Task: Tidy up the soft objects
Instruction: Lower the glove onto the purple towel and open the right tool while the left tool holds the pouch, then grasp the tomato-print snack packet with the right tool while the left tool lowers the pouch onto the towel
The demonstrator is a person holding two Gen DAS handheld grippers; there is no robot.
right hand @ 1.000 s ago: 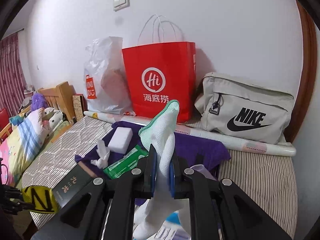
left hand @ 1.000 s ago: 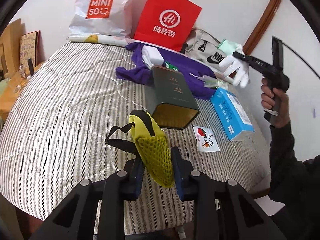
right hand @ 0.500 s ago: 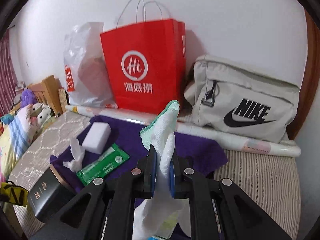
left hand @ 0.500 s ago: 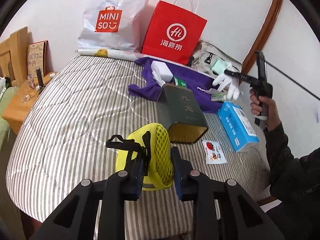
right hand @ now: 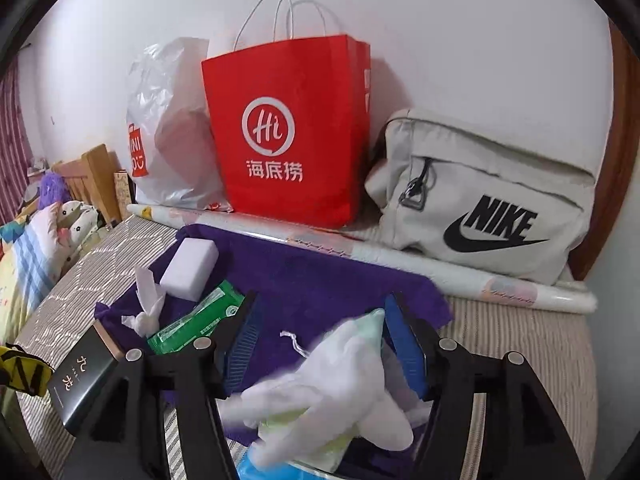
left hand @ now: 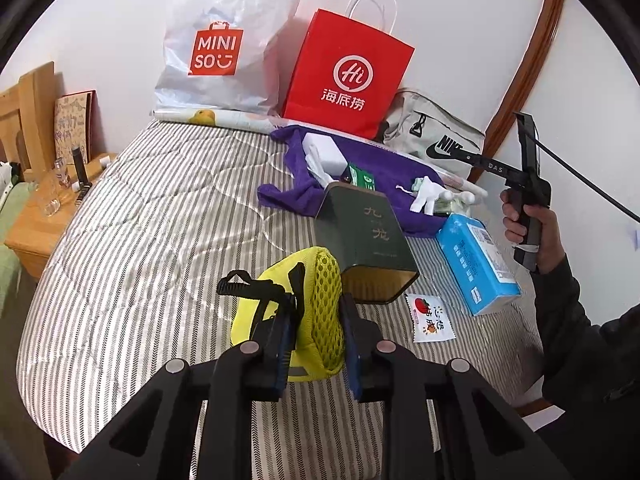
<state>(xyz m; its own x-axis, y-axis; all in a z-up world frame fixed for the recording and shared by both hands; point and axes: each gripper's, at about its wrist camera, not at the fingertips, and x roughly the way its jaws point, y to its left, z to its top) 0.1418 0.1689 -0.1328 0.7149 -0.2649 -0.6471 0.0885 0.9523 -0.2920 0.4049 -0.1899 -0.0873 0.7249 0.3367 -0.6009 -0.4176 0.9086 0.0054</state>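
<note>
My left gripper is shut on a yellow mesh pouch with black straps, which rests on the striped bed. My right gripper is open, its blue pads wide apart. A white glove with a green cuff lies loose between and below them, over the purple cloth; it also shows in the left wrist view. On the purple cloth lie a white sponge block, a crumpled tissue and a green packet.
A dark green tin box lies beside the pouch. A blue tissue box and a small sachet lie to its right. A red paper bag, a Miniso plastic bag and a Nike bag stand along the wall.
My right gripper opened and let go of the white glove, which dropped onto the purple cloth. My left gripper lowered the yellow pouch onto the bed.
</note>
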